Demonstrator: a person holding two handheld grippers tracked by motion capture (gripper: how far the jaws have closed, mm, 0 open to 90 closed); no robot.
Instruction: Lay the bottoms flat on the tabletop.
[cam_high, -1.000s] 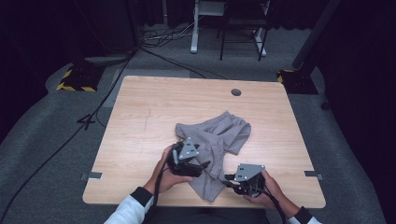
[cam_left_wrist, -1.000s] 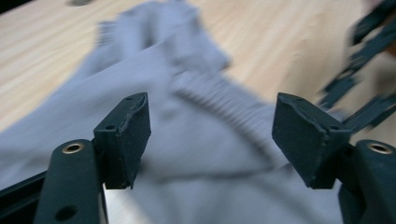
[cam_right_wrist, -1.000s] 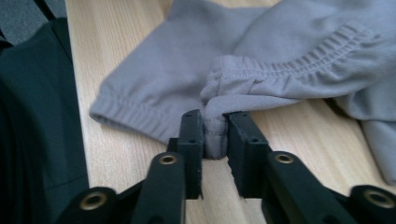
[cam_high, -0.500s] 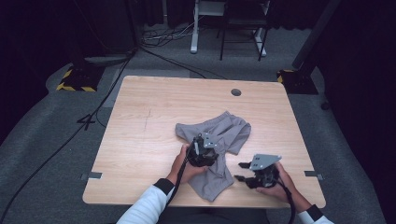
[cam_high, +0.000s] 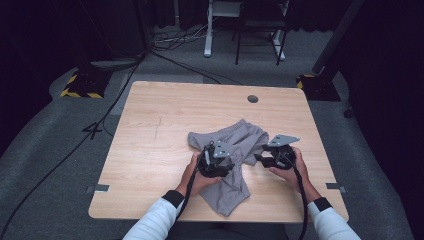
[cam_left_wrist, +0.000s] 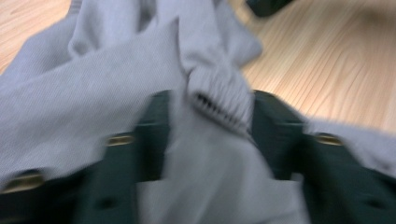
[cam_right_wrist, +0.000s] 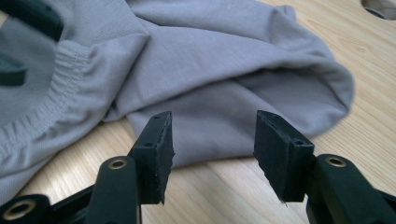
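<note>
Wooden table (cam_high: 150, 150), lower centre of frame: grey garment (cam_high: 235, 150) bunched between left gripper (cam_high: 216, 161) jaws, which pinch it; right gripper (cam_high: 262, 159) spread, just beside its edge.

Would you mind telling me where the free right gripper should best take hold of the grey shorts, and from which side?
Probably the loose leg hem just ahead of the right gripper. It lies flat on the table as a folded edge facing the open jaws, so a low approach along the tabletop from the person's right should slide one jaw under it. The left gripper has cloth between its jaws near the waistband.
</note>
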